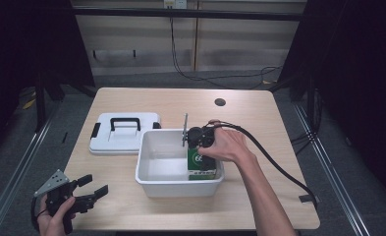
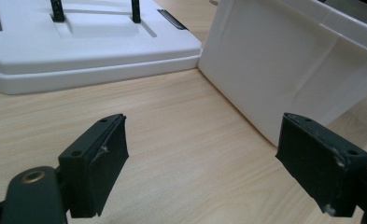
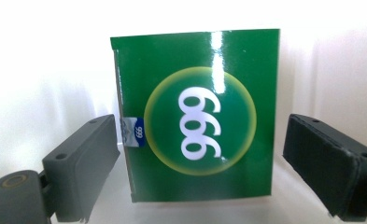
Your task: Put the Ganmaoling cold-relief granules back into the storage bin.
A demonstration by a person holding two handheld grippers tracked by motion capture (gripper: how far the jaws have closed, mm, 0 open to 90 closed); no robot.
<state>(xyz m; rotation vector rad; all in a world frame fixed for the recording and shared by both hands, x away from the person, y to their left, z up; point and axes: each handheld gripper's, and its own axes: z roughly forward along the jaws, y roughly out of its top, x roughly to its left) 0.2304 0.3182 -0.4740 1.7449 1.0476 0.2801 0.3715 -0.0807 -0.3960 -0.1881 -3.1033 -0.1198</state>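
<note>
Green box (image 3: 197,116) sits inside white bin (image 1: 151,174), lid (image 1: 124,132) beside it.

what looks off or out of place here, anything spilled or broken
Nothing spilled or broken. The lid lies flat on the table beside the open bin. The green box stands in the bin between the open jaws of the right gripper. The left gripper is open over bare table.

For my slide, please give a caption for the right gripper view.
Open right gripper straddling a green "999" box inside the white bin.
</note>
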